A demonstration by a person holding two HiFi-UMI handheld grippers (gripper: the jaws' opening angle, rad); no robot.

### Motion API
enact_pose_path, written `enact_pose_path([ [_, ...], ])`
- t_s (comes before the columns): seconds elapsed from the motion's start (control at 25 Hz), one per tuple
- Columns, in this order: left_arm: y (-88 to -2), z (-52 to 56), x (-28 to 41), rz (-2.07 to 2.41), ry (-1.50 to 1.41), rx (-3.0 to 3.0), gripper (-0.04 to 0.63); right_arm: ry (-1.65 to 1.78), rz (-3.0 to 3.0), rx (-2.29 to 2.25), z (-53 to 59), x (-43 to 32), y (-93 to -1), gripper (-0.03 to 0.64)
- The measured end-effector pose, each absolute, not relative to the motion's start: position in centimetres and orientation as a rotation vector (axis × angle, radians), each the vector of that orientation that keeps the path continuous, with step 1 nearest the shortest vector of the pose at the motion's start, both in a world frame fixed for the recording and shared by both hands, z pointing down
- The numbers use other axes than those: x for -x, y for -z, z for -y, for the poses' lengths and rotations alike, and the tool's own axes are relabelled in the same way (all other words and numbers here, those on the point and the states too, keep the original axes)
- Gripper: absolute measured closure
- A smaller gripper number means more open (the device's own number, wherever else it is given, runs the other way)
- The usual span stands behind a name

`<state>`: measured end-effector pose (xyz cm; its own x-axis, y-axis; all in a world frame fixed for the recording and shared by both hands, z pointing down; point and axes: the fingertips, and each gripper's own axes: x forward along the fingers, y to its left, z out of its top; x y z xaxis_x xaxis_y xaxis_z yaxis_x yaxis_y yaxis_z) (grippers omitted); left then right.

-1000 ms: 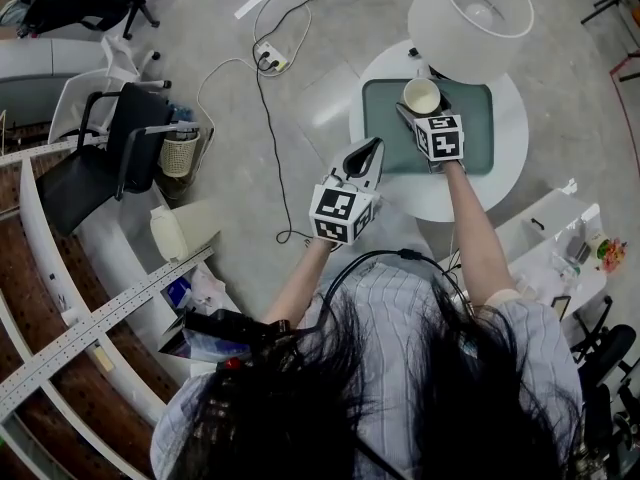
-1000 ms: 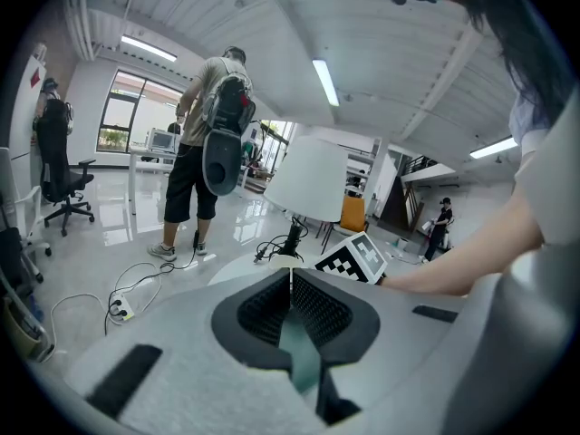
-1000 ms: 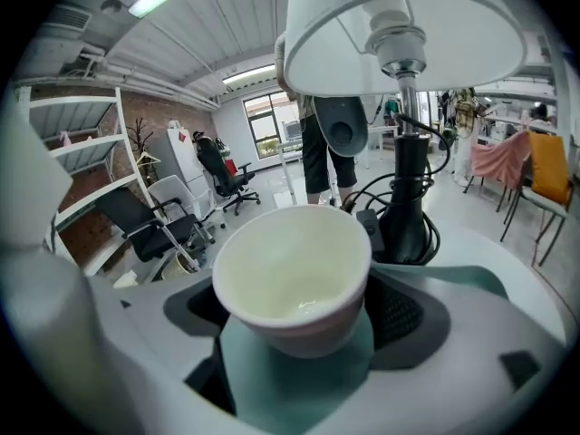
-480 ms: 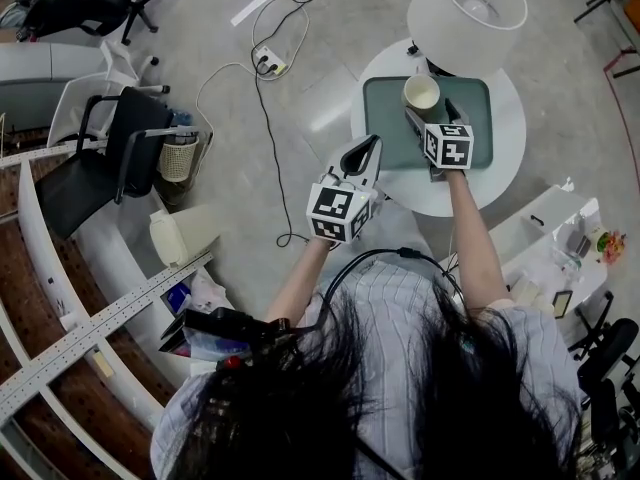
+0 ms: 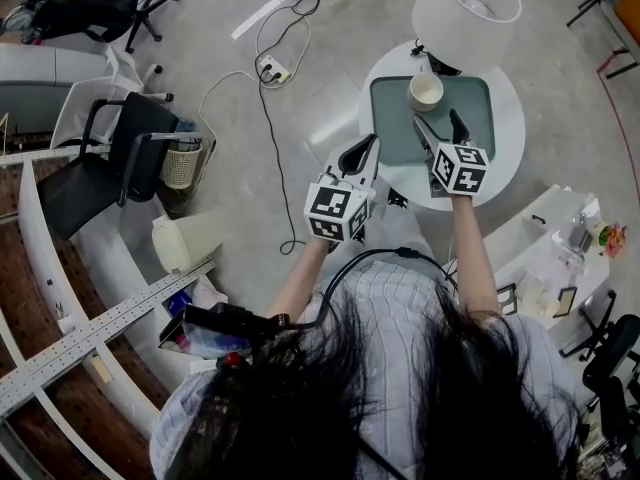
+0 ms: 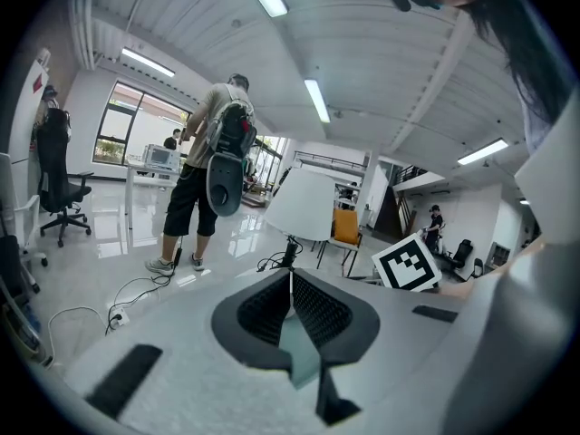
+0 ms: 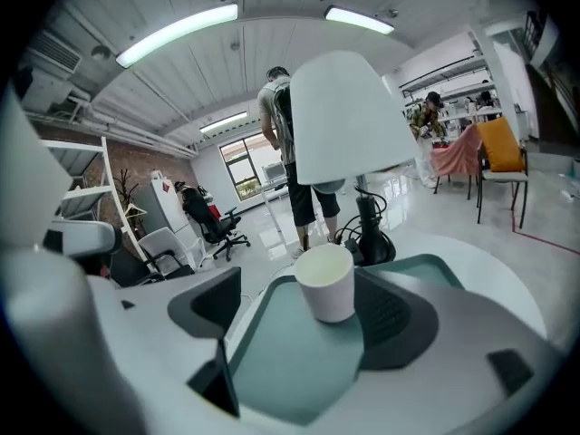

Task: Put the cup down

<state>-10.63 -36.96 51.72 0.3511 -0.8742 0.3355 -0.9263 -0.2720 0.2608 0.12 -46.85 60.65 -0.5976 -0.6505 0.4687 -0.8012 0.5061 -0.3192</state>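
Where a second ago the right gripper (image 5: 437, 121) had its jaws about the cup (image 5: 426, 91), the tongs have since drawn back toward the person and the cup stands alone, upright, mouth up, on the green tray (image 5: 475, 108). It sits near the tray's far edge, close to the foot of the white-shaded lamp (image 5: 467, 13), much where it was half a second ago. The right gripper's jaws are spread wide with nothing held between them. Seen from above, their tips stop just short of the cup with bare tray showing in the gap. In the right gripper view the cup lies straight ahead, in line with the opening and nearer the right-hand jaw. The marker cube (image 5: 461, 168) on that gripper now hangs over the near rim of the round white table (image 5: 511, 133), further back than before.

The left gripper (image 5: 362, 155) has scarcely moved — held over the grey floor to the left of the table, well apart from the cup, its jaws pressed together and empty. Beyond, a black office chair (image 5: 100, 163) and a trailing cable (image 5: 268, 118) lie on the floor — and a standing person's legs (image 6: 177, 208) show in the left gripper view.
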Motion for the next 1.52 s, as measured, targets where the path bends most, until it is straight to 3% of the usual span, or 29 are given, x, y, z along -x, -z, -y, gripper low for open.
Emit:
enact_pose_path([
  [0.16,-51.2,35.5,11.5,1.57,-0.162,-2.23,0.578,-0.729,2.508,-1.233,44.2,1.1,-58.4,0.232],
  [0.36,-50.3,33.8,12.2,1.553,-0.144,-2.272,0.577,-0.762,2.564,-1.295,40.7,2.2,-55.5,0.368],
  [1.04,-49.6,23.4,13.7,1.419,-0.094,-2.347,0.577,-0.779,2.575,-1.416,26.9,3.9,-52.0,0.434],
  [1.52,-51.1,20.5,9.5,1.312,-0.099,-2.352,0.577,-0.792,2.522,-1.427,21.9,0.5,-52.2,0.482],
])
